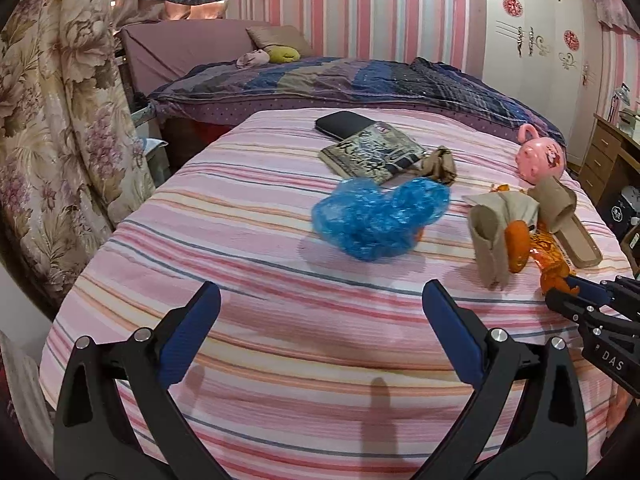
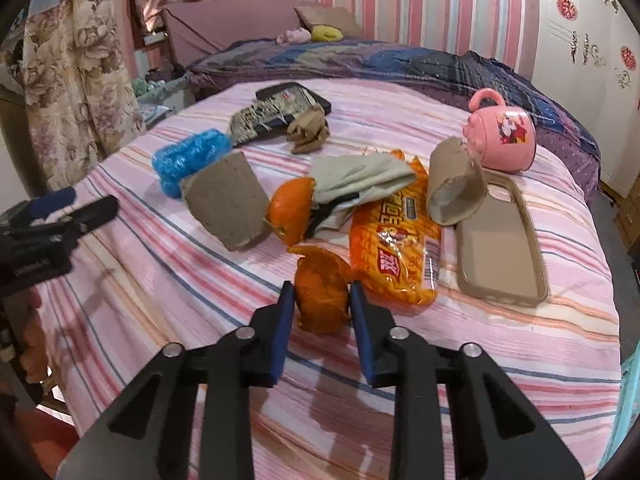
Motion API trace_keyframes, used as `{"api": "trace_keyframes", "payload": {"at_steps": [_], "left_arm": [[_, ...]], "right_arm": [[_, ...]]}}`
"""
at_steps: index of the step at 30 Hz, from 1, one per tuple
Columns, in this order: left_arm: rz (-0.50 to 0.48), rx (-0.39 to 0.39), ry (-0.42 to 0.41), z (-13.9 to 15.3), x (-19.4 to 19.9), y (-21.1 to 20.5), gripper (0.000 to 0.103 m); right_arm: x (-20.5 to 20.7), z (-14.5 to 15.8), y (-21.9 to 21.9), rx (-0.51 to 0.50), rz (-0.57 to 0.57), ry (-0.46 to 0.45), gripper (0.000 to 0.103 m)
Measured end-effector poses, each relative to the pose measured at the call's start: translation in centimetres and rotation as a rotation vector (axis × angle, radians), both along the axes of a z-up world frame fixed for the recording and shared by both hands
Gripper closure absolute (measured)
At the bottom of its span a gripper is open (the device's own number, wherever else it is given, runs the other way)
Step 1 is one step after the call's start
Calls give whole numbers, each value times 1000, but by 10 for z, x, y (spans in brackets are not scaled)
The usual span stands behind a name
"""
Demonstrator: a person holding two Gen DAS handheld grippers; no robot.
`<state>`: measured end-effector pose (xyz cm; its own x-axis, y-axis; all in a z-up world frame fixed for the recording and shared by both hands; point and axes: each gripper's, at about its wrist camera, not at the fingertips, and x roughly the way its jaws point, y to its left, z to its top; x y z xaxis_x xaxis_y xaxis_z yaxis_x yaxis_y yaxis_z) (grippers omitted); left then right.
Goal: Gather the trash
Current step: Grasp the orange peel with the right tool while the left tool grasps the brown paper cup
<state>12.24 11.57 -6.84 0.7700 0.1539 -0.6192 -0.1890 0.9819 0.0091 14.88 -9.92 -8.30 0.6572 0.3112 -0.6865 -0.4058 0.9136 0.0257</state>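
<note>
A curled, leathery piece of orange peel (image 2: 322,292) is pinched between the ribbed blue pads of the right claw (image 2: 322,300), its jaws drawn narrow against it. Just beyond lie a glossy orange wrapper (image 2: 394,256), a second peel (image 2: 290,210) and two rough cardboard tubes (image 2: 226,204). The left claw (image 1: 320,300) is held wide and empty over the striped sheet (image 1: 248,320); crinkled blue plastic (image 1: 376,220) lies ahead of it.
</note>
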Motion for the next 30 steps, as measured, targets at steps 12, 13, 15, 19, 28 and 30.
{"api": "trace_keyframes", "payload": {"at_steps": [12, 13, 15, 19, 28, 30], "left_arm": [[-74, -79, 26, -2, 17, -43, 6], [-79, -93, 30, -2, 20, -47, 6], [-86, -108, 33, -3, 25, -55, 6], [-97, -135, 36, -5, 37, -66, 7], [-143, -196, 63, -10, 58, -78, 61], [-162, -162, 57, -9, 57, -87, 73]], "right_arm": [[-7, 27, -45, 8, -73, -104, 78], [-5, 26, -50, 9, -85, -100, 78], [-1, 24, -58, 4, -103, -96, 78], [3, 22, -76, 15, -129, -87, 78], [6, 19, -97, 8, -148, -87, 78], [6, 19, -101, 9, -153, -87, 78]]}}
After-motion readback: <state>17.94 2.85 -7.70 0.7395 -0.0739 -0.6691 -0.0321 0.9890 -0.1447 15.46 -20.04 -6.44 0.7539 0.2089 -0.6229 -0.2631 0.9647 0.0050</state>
